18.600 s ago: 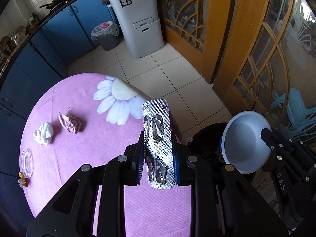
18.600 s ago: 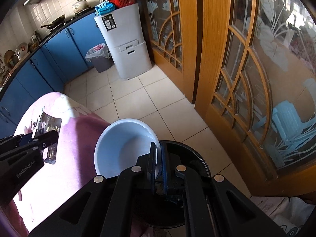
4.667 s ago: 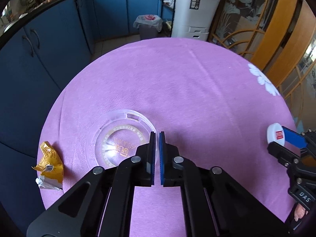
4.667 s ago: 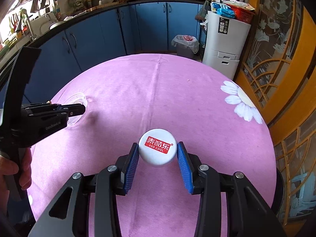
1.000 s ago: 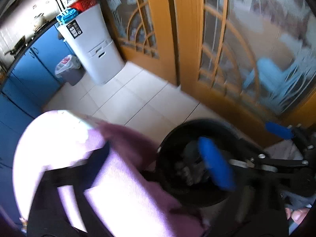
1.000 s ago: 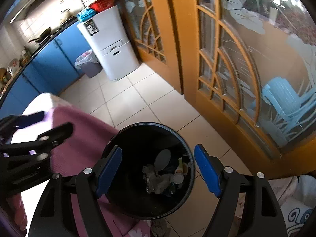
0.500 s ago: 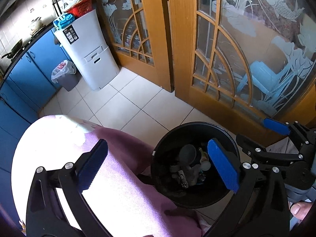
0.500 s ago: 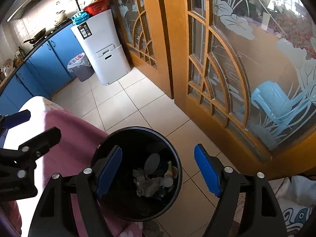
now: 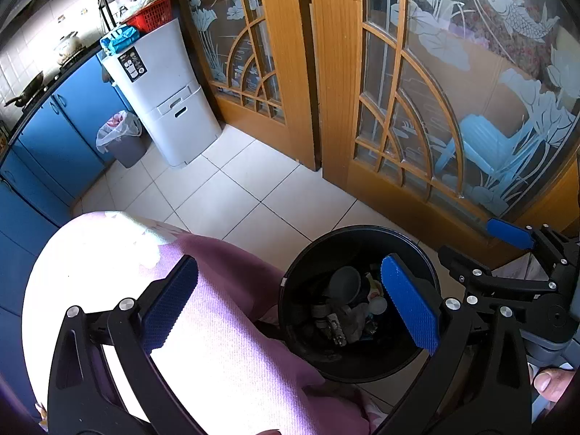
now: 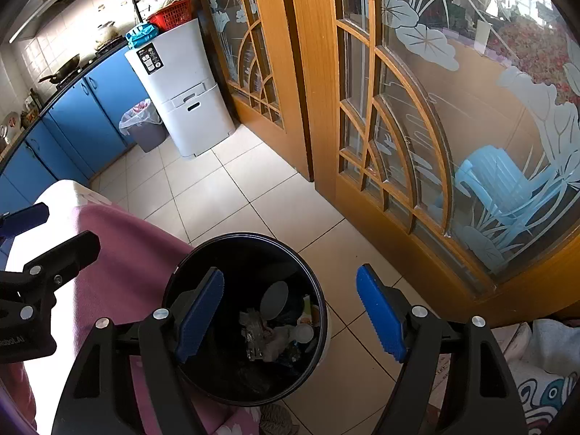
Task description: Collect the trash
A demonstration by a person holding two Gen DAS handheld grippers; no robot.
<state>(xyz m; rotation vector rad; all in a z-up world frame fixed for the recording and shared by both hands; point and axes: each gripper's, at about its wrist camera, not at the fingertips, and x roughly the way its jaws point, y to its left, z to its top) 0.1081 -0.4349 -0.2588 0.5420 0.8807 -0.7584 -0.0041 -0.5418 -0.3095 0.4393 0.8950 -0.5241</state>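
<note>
A black round trash bin (image 9: pixel 319 250) stands on the tiled floor beside the pink-clothed table (image 9: pixel 224 355). It holds mixed trash (image 9: pixel 348 308), with a grey lid and a small white cap among crumpled pieces. It shows in the right wrist view (image 10: pixel 232 243) too, with the trash (image 10: pixel 275 322) inside. My left gripper (image 9: pixel 290 304) is open and empty, held above the table edge and the bin. My right gripper (image 10: pixel 290 311) is open and empty, above the bin's right side. Each gripper shows in the other's view: the right one (image 9: pixel 507 250), the left one (image 10: pixel 47 232).
Wooden doors with frosted glass (image 10: pixel 417 108) stand close behind the bin. A white drawer cabinet (image 9: pixel 163 98) and a small lined grey bin (image 9: pixel 121 137) stand by blue kitchen cupboards (image 9: pixel 72 119) across the tiled floor (image 9: pixel 253 195). Patterned cloth (image 10: pixel 536 373) lies on the floor at right.
Both grippers, which held a clear lid and a white cap seconds ago, are open and empty over the bin. Over the last second the left view has steadied and moved closer to the bin.
</note>
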